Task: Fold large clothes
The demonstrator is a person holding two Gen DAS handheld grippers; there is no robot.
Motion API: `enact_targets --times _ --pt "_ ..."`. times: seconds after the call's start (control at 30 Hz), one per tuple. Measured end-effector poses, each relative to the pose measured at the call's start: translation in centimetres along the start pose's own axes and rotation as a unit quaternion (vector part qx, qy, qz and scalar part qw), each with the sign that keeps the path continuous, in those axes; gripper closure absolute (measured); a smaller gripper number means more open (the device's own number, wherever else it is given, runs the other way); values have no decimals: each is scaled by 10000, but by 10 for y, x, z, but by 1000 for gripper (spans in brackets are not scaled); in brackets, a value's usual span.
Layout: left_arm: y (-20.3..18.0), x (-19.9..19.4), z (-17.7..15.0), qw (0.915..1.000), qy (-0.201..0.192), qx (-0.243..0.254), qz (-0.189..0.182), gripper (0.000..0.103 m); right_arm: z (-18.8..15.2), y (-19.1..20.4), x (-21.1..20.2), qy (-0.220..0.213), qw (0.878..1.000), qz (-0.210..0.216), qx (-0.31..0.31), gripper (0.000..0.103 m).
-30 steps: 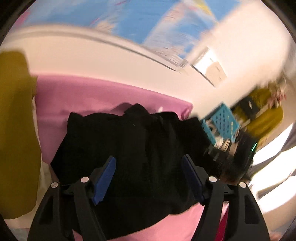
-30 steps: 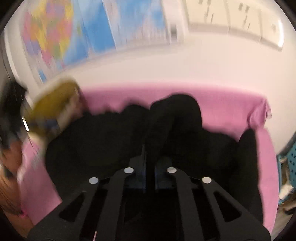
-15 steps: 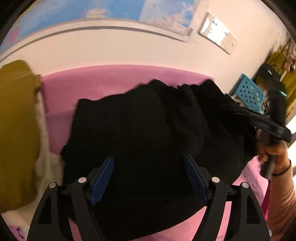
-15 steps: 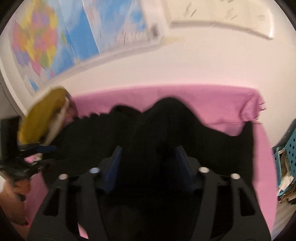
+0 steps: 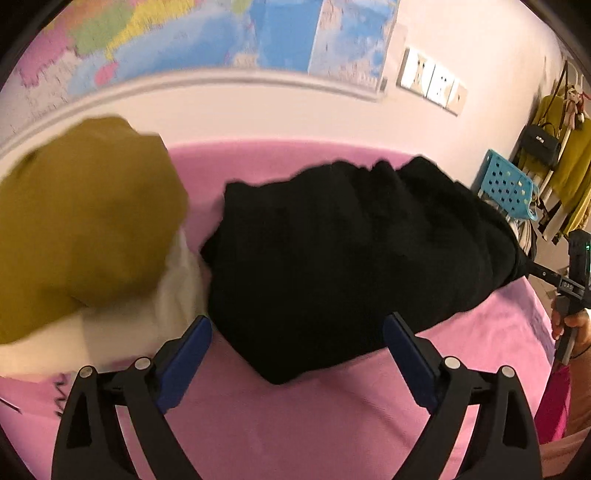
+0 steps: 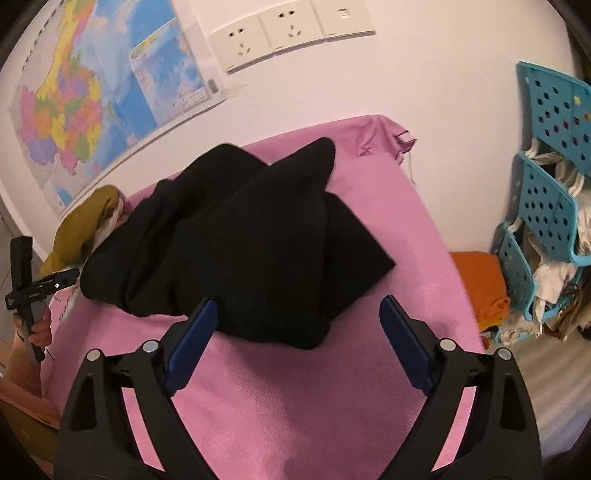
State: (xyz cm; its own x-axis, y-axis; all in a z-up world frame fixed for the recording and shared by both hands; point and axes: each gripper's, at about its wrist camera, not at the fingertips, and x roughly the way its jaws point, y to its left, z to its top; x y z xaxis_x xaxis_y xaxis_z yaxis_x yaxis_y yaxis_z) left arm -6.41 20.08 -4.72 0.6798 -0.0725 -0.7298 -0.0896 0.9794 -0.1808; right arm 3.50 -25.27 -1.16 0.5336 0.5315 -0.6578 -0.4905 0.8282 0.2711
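A pink sheet [image 6: 369, 258] is covering the bed, and a black garment [image 6: 240, 240] is lying bunched at its middle, its long axis running left to right across the bed, with two peaks pointing toward the far wall. Only the left wrist view is showing the mustard cloth [image 5: 81, 221] up close at the garment's left end; only the right wrist view is showing the blue racks [image 6: 546, 221] and wall sockets [image 6: 288, 33]. The left gripper [image 5: 297, 332] and right gripper [image 6: 298, 314] are both gaping, having just been opening, nothing pinched between the jaws.
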Motion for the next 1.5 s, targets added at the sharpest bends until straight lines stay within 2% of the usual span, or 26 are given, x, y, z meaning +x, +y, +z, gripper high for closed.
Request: enact_targets --times 0.1,0.17,0.2,0.23,0.27,0.3,0.33,0.4,0.5,0.57,0.6,0.63,0.67,0.73,0.77,0.87,0.9,0.93,1.03,1.13,1.2,1.27,1.37,1.47,1.5 --pt "-7 22 0 9999 122 20 -59 9 3 2 19 92 9997 218 -25 15" --pt "-7 36 4 9997 191 -95 -116 13 8 0 32 263 9980 562 151 30" --pt "-6 39 5 9995 212 -166 -178 25 11 2 35 262 9966 763 165 56" --pt "-5 41 7 9992 219 -268 -205 32 14 5 34 236 9959 867 130 71" --pt "-4 40 9 9989 176 -376 -203 48 17 9 30 234 9958 875 106 75" --pt "-3 36 13 9985 152 -454 -279 70 21 10 22 216 9946 995 193 81" --pt "1 30 16 9970 187 -628 -413 76 24 11 12 114 9935 1109 243 84" --pt "7 14 20 9943 171 -870 -599 80 33 12 -21 -206 9898 1370 325 86" --pt "17 -19 20 9928 71 -1005 -649 81 36 14 -72 -560 9845 1645 231 87" --pt "16 -34 11 9938 210 -831 -707 81 31 17 -99 -694 9853 1561 -100 87" --pt "15 -36 7 9935 290 -777 -785 81 25 12 -104 -609 9865 1516 -109 87" --pt "10 -36 1 9939 391 -666 -793 81 16 5 -99 -381 9882 1485 -8 86" --pt "1 -31 -4 9954 511 -461 -664 81 5 -1 -84 -12 9924 1230 87 85" --pt "-8 -14 -12 9956 749 -203 -520 77 -18 -10 -53 701 9928 944 206 80" --pt "-10 -2 -16 9952 908 -190 -310 71 -28 -13 -43 873 9928 781 252 76" --pt "-8 -5 -17 9968 750 -164 -235 61 -31 -18 -49 756 9939 643 472 58" --pt "-8 -9 -15 9972 714 -143 -160 54 -27 -14 -57 698 9956 481 398 52" --pt "-6 -19 -14 9984 553 -141 -46 51 -21 -9 -69 541 9976 329 282 49" --pt "-1 -48 -6 10000 -2 -47 -65 45 -3 8 -101 -43 9998 163 78 47" --pt "-12 -67 5 9990 -325 67 -316 34 12 36 -110 -342 9979 508 -213 46" --pt "-26 -62 11 9980 -292 330 -447 26 19 59 -94 -214 9960 765 -407 46" --pt "-45 -47 15 9972 -92 561 -489 26 24 84 -59 114 9913 1166 -593 44" --pt "-63 -5 16 9945 491 708 -601 26 25 115 -6 614 9877 1143 -878 42" --pt "-71 30 15 9929 890 660 -421 38 22 128 38 1010 9851 1066 -894 43" --pt "-70 38 16 9929 966 580 -372 43 22 128 45 1077 9846 1136 -778 48"
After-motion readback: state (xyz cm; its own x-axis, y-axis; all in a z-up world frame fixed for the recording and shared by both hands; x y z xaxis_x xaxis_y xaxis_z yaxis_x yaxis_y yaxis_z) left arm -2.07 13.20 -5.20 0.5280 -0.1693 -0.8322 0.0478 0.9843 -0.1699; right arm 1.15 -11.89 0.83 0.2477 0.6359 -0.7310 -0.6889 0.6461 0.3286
